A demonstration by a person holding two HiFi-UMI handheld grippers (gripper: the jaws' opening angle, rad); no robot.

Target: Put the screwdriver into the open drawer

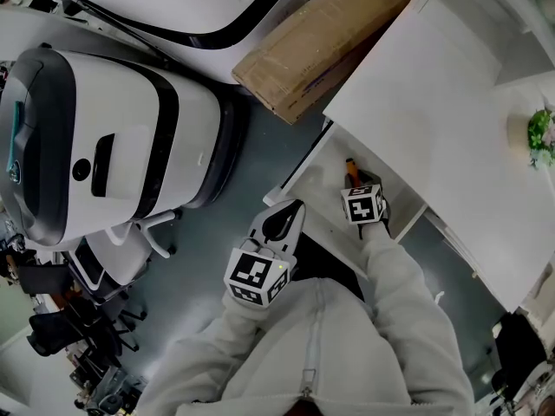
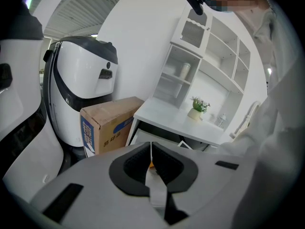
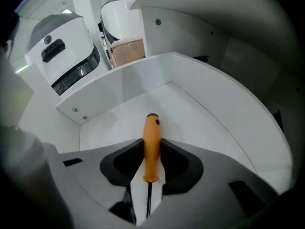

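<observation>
The screwdriver (image 3: 151, 144) has an orange handle and a thin dark shaft. My right gripper (image 3: 151, 146) is shut on the handle, which points away from me over the white floor of the open drawer (image 3: 200, 113). In the head view, the right gripper (image 1: 354, 180) reaches down into the drawer (image 1: 319, 185) under the white desk, and the orange handle (image 1: 350, 170) shows just beyond its marker cube. My left gripper (image 1: 286, 222) hangs shut and empty by the drawer's front left corner. In its own view the left gripper (image 2: 151, 162) has its jaws together.
A cardboard box (image 1: 321, 37) lies on the floor left of the white desk (image 1: 434, 120). A large white and black machine (image 1: 113, 146) fills the left. A small potted plant (image 2: 199, 106) stands on the desk under a white shelf unit (image 2: 209, 46).
</observation>
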